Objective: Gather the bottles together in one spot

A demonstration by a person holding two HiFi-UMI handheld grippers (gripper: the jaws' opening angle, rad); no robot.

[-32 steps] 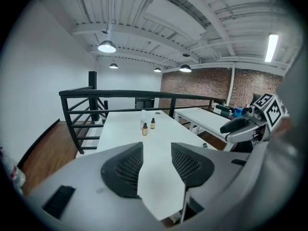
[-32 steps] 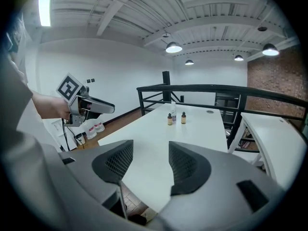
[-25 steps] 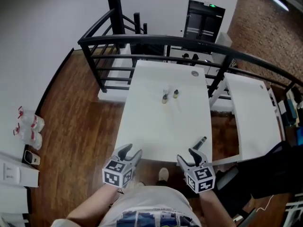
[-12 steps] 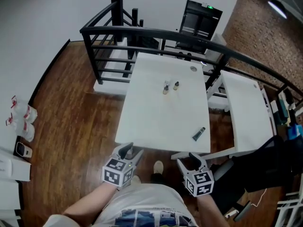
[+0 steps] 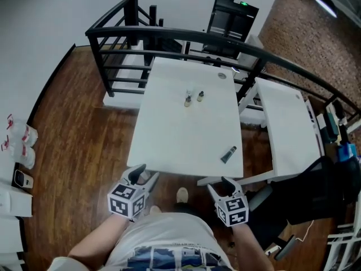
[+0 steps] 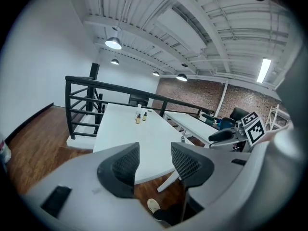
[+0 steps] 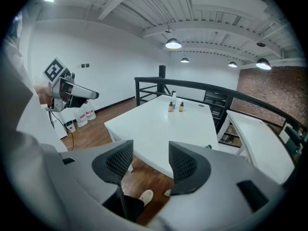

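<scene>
Two small amber dropper bottles (image 5: 187,101) (image 5: 199,97) stand side by side at the far middle of the white table (image 5: 169,140), with a pale bottle (image 5: 190,92) just behind them. A dark bottle (image 5: 228,154) lies on its side near the table's front right edge. My left gripper (image 5: 142,174) and right gripper (image 5: 220,184) hang open and empty in front of the table's near edge, over the wooden floor. The standing bottles (image 6: 138,119) (image 7: 170,107) show far off beyond each gripper's jaws. The lying bottle (image 7: 208,147) is just past the right jaw.
A black railing (image 5: 169,35) runs behind and around the table. A second white table (image 5: 285,123) stands to the right, with a dark chair (image 5: 316,191) near it. Water jugs (image 5: 20,143) sit on the floor at the left. A small round object (image 5: 222,76) lies at the table's far right corner.
Both grippers have drawn back from the table's front edge. The right gripper's tips were beside the lying dark bottle and are now well short of it. No bottle has moved.
</scene>
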